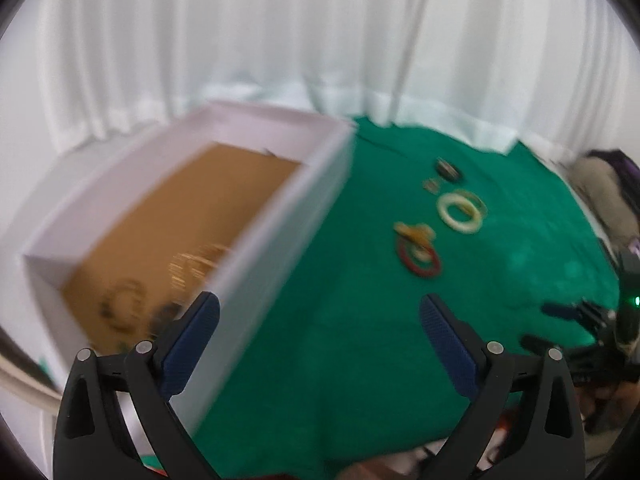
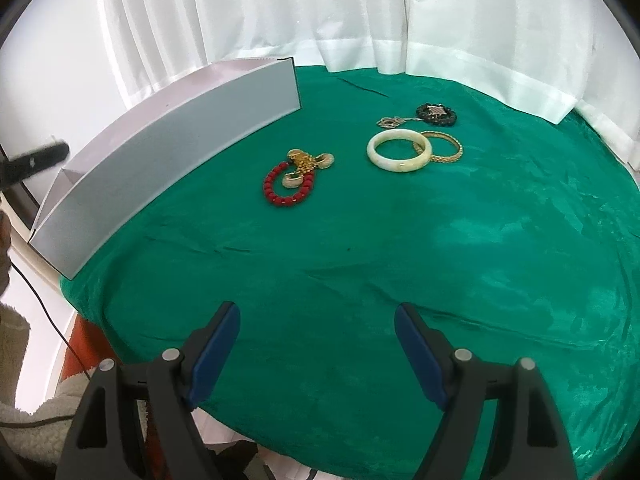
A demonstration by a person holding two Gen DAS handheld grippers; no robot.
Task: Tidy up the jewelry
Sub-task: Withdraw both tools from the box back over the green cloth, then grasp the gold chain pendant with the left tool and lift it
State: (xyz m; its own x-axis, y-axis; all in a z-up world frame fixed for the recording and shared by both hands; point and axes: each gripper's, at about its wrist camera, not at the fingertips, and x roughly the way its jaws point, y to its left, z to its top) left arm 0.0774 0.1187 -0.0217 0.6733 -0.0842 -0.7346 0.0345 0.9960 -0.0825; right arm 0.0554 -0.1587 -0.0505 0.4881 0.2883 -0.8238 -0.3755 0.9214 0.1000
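A white box (image 1: pixel 288 216) with a brown floor stands at the left of the green cloth (image 1: pixel 340 340). Blurred gold jewelry (image 1: pixel 196 264) and a dark bracelet (image 1: pixel 124 304) lie inside it. My left gripper (image 1: pixel 319 302) hangs open and empty above the box's near wall. On the cloth lie a red bead bracelet (image 2: pixel 286 188) with a gold piece (image 2: pixel 306 162) on it, a cream bangle (image 2: pixel 400 167), a gold bangle (image 2: pixel 450 156), a dark bead bracelet (image 2: pixel 436 114) and a small chain pendant (image 2: pixel 388 122). My right gripper (image 2: pixel 318 308) is open and empty over the near cloth.
A white curtain (image 2: pixel 360 20) hangs close behind the round table. The cloth's edge (image 2: pixel 120 328) drops off at the near left, where a black cable (image 2: pixel 44 304) and fleecy fabric (image 2: pixel 24 396) lie. The box wall (image 2: pixel 180 148) stands left of the red bracelet.
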